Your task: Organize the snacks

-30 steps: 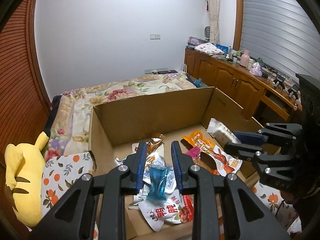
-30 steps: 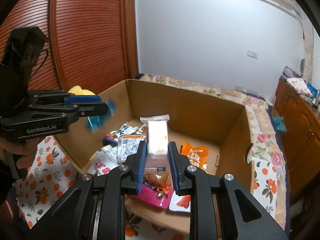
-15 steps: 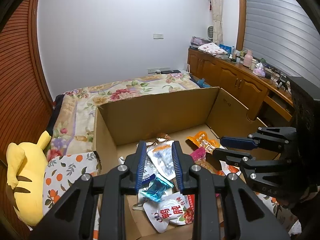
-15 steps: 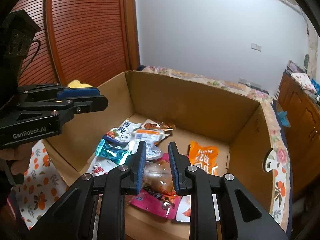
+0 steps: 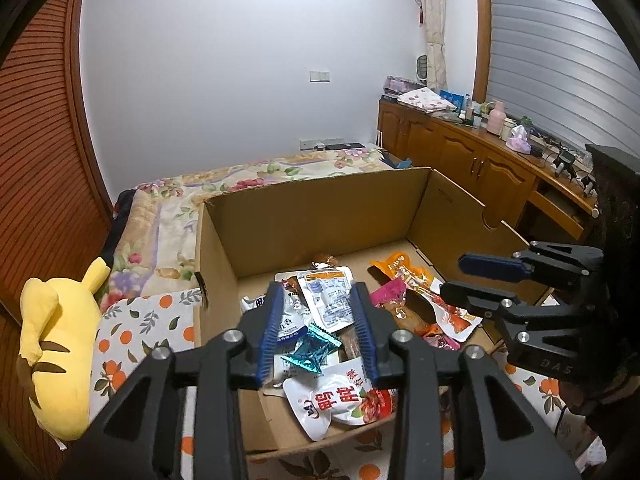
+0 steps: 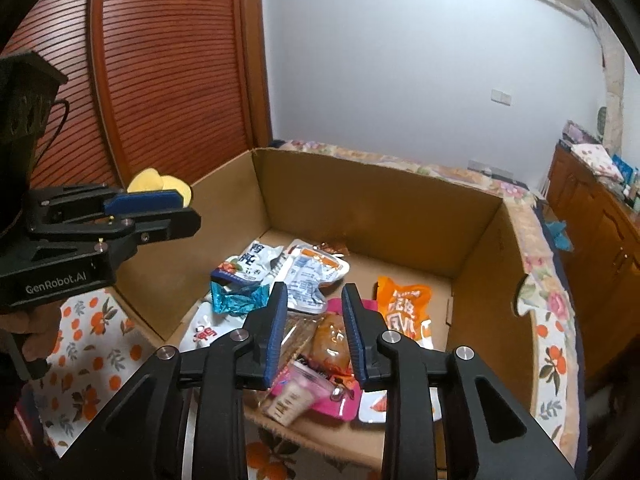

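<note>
Left wrist view: one line per thing seen from the left-hand camera.
Left tongs [image 5: 318, 326]: parted, nothing between the blue pads; they hang above the near end of the cardboard box [image 5: 320, 216].
Teal wrapper [image 5: 311, 350]: lies loose in the box on top of other packets, seen through the gap of the left tongs and touching neither pad.
White packet with red lettering [image 5: 340, 404]: lies against the near wall of the box, just below the teal wrapper.
White and blue pouch [image 5: 326, 298]: lies further in, toward the middle of the box floor.
Orange packet [image 5: 404, 270]: lies to the right, near the right wall.
Right tongs [image 5: 472, 280]: enter from the right over the box edge, seen side-on, with a gap between the two fingers and nothing held.
Yellow plush toy [image 5: 56, 344]: lies left of the box on the orange-print cloth [image 5: 140, 328].

Right wrist view: the same box from the other side.
Right tongs [image 6: 316, 326]: parted and empty, above a clear packet with brown food [image 6: 330, 340] and a pink packet [image 6: 332, 400].
Snacks: all lie inside the cardboard box [image 6: 380, 216]; the teal wrapper [image 6: 236, 298] lies left of the tongs, the orange packet [image 6: 404, 308] to their right.
Left tongs [image 6: 176, 216]: reach in from the left above the box wall, holding nothing.
</note>
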Demonstrator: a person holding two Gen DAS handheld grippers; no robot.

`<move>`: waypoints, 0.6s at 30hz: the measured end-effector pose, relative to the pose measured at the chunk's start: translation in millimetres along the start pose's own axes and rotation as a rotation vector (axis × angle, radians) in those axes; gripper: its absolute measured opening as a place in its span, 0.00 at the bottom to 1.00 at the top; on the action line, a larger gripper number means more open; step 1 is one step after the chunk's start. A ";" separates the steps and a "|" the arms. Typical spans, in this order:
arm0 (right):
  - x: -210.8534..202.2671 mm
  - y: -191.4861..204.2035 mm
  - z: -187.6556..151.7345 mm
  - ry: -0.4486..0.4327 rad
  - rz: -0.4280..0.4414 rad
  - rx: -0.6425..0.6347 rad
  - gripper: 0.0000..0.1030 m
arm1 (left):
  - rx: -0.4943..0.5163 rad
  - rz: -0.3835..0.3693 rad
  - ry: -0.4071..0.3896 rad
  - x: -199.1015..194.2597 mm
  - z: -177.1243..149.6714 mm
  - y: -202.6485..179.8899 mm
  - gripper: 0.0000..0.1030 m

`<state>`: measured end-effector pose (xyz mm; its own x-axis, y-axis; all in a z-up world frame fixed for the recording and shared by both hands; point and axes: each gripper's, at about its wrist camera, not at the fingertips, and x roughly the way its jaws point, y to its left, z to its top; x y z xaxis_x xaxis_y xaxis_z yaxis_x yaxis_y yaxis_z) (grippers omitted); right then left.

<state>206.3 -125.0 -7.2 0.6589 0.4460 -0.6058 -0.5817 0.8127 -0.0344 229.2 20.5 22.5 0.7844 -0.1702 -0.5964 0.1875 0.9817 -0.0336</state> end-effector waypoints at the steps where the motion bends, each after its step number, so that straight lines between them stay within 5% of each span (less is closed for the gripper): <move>1: -2.9 0.3 -1.2 -0.008 -0.010 0.003 0.34 | -0.002 0.004 -0.006 -1.4 -0.9 -0.8 0.48; 12: -29.2 -4.5 -6.2 -0.089 -0.065 0.053 0.78 | -0.034 0.031 -0.053 -21.2 -7.0 -0.2 0.81; 18: -43.7 -4.4 -6.6 -0.130 -0.102 0.073 0.86 | -0.021 0.071 -0.067 -32.6 -11.9 -1.5 0.90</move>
<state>177.0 -150.6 14.2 0.7719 0.4004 -0.4938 -0.4751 0.8794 -0.0296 196.3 25.6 32.5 0.8332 -0.1050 -0.5429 0.1185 0.9929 -0.0102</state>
